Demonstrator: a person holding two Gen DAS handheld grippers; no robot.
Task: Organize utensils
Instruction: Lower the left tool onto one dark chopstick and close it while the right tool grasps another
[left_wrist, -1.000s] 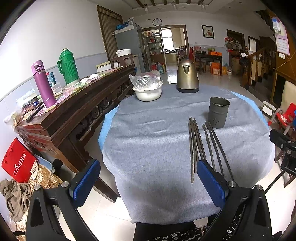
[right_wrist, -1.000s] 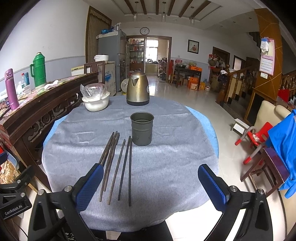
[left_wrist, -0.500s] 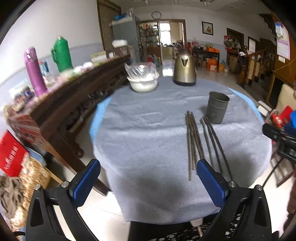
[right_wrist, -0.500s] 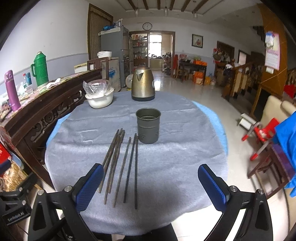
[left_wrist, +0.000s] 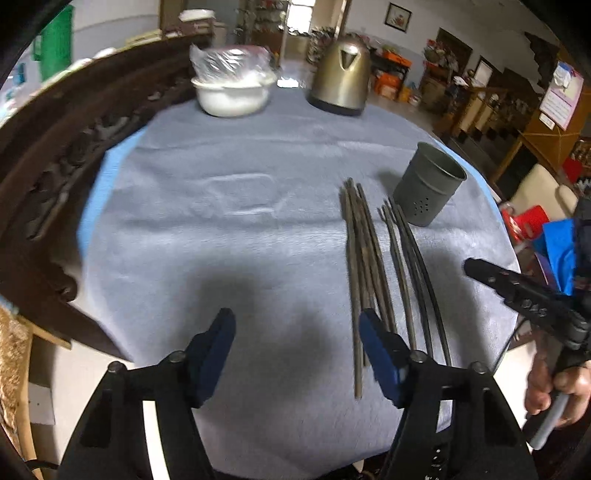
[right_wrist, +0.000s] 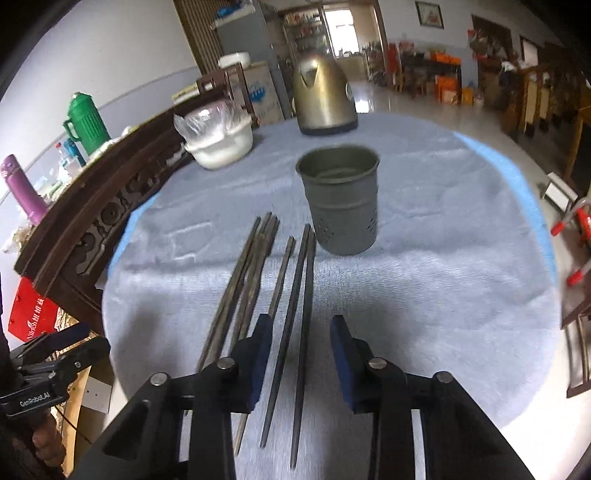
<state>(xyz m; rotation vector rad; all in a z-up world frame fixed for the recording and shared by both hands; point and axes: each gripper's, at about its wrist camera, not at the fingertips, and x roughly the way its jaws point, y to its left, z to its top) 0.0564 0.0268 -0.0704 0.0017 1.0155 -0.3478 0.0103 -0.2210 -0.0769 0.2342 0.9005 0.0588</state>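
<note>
Both grippers tilt down over the grey-clothed table (left_wrist: 221, 240). Left gripper (left_wrist: 297, 354): jaws closing, nothing between, right pad just beside the chopsticks (left_wrist: 364, 258). Right gripper (right_wrist: 301, 363): jaws closing w/ two chopsticks between, pads not touching. Perforated metal holder (right_wrist: 341, 203) stands upright just beyond sticks, looks empty. Plastic-covered white bowl (right_wrist: 221, 144) at far edge.

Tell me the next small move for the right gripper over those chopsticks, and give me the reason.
Probably lower the right gripper a little further so its closing fingers pinch the two dark chopsticks lying between them. Those sticks lie flat on the grey cloth, not yet gripped, and the empty metal holder stands just beyond.
</note>
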